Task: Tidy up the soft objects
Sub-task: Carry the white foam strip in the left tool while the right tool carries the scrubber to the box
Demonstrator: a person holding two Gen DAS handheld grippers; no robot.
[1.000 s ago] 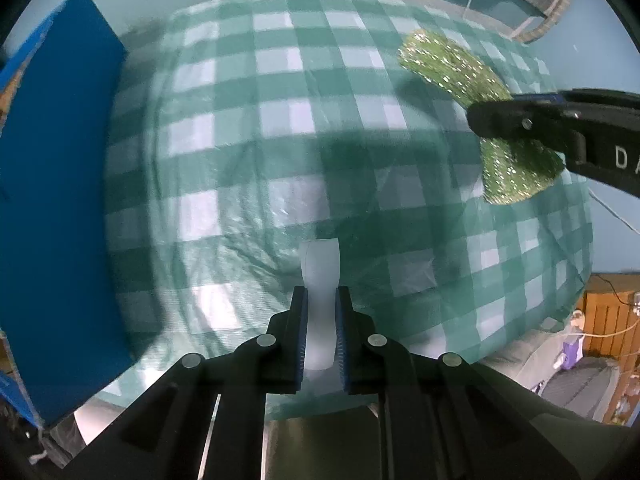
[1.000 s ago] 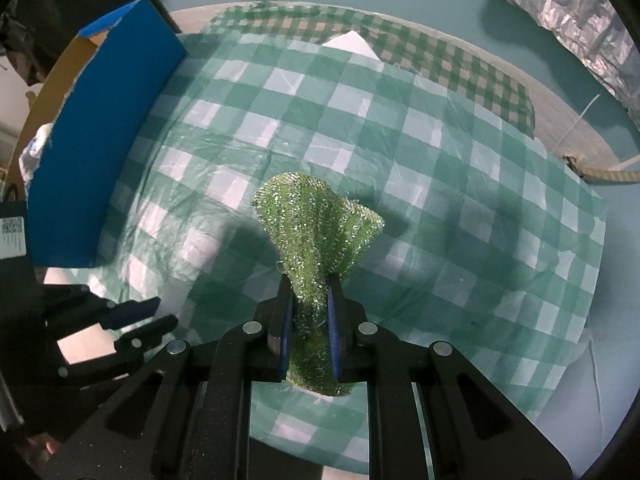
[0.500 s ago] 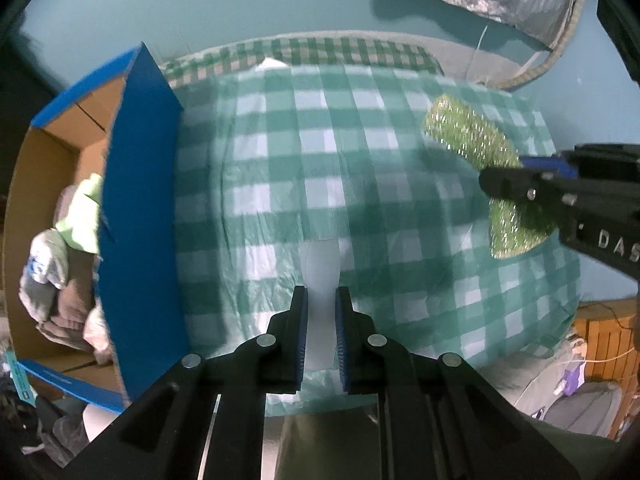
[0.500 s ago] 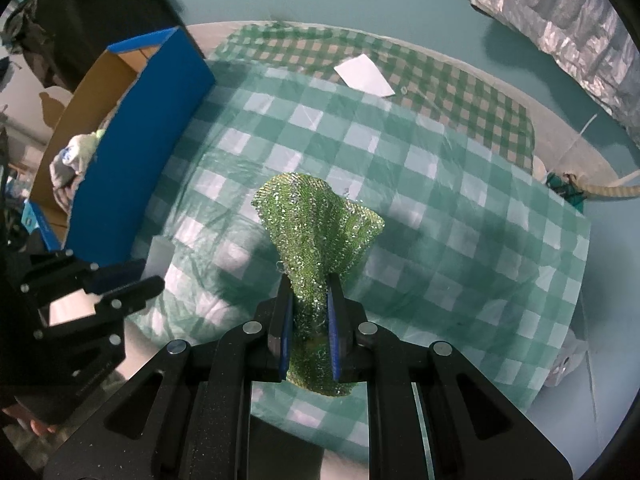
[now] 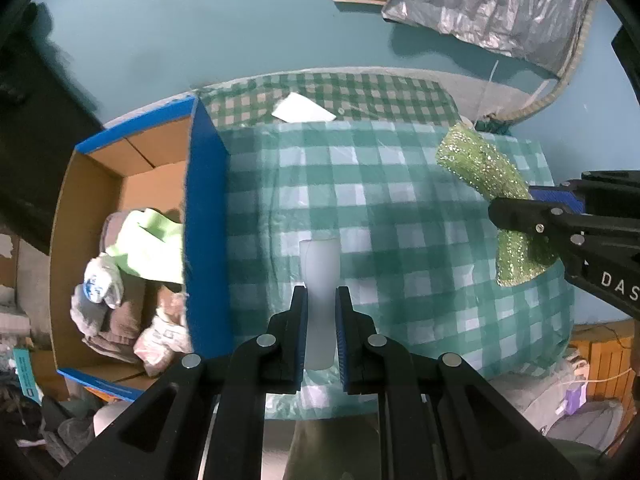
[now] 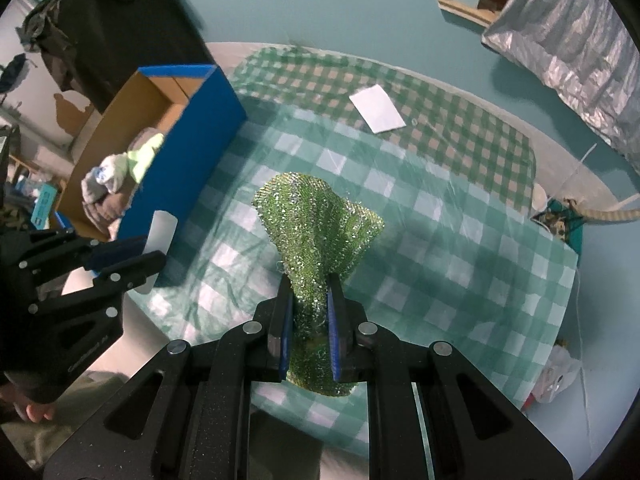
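Observation:
My left gripper [image 5: 322,300] is shut on a pale white soft strip [image 5: 319,264], held high above the green checked tablecloth [image 5: 380,216]. My right gripper [image 6: 308,288] is shut on a glittery green cloth [image 6: 316,220] that fans out above its fingers. The cloth also shows in the left wrist view [image 5: 480,168], and the left gripper [image 6: 132,256] with its white strip [image 6: 160,232] in the right wrist view. A blue cardboard box [image 5: 204,216] at the table's left holds several soft items [image 5: 132,248].
A white paper [image 5: 302,110] lies on a darker checked cloth [image 5: 360,92] at the far side. Silver foil sheeting [image 5: 492,4] lies on the teal floor beyond. Clutter and bags sit near the right and left table edges.
Both grippers have risen and pulled back from the table, each keeping its hold. The open box and its contents have come into view at left.

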